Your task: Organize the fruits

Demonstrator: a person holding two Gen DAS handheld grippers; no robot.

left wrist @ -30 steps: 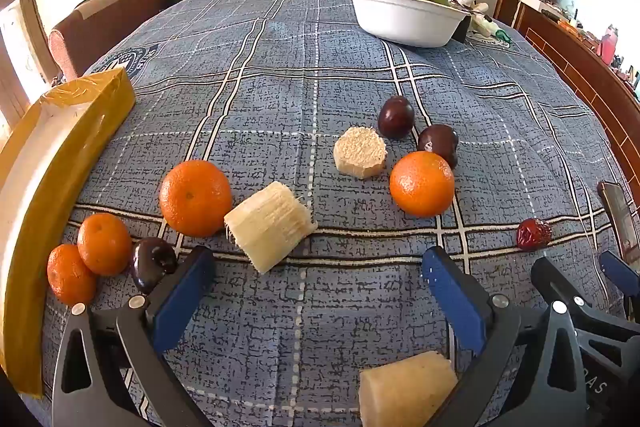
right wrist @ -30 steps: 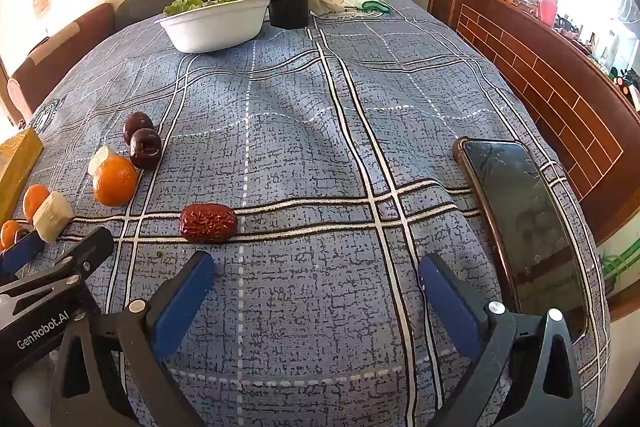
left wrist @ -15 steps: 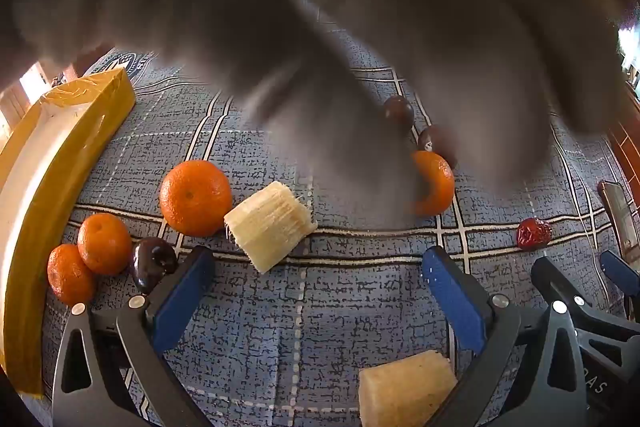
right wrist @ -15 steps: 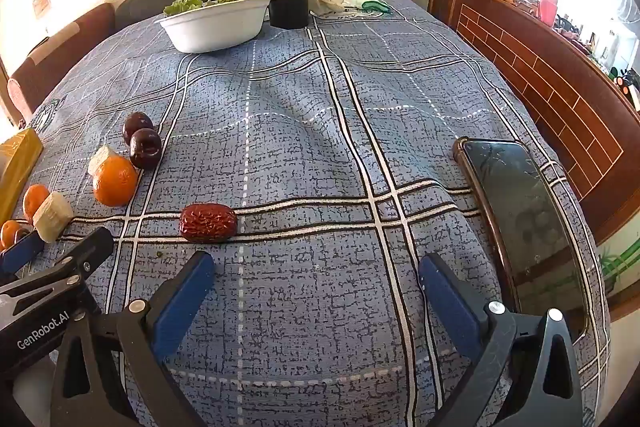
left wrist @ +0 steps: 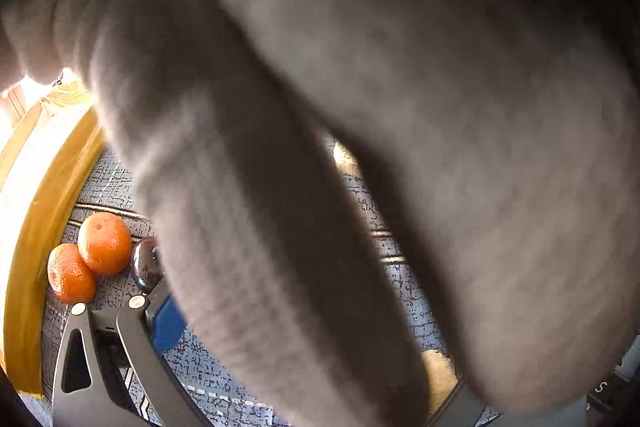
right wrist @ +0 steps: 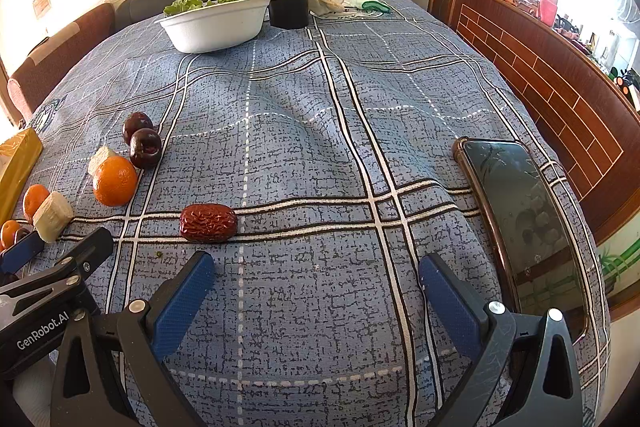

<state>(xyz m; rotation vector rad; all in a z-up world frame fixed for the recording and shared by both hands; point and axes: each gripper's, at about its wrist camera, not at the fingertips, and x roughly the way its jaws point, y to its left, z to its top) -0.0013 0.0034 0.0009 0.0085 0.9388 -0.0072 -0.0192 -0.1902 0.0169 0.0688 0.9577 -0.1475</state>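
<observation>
Right gripper (right wrist: 316,287), jaws wide apart, above the blue checked cloth (right wrist: 320,131), a red date (right wrist: 208,222) just ahead. A blurred grey sleeve (left wrist: 360,107) masks the left gripper (left wrist: 168,323); jaw spacing indeterminable. Two small oranges (left wrist: 90,259) lie beside a yellow tray (left wrist: 44,211)

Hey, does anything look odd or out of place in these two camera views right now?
Yes. A blurred grey sleeve fills most of the left wrist view, hiding nearly all the fruit there. In the right wrist view, a phone lies on the tablecloth right beside the open right gripper.
</observation>
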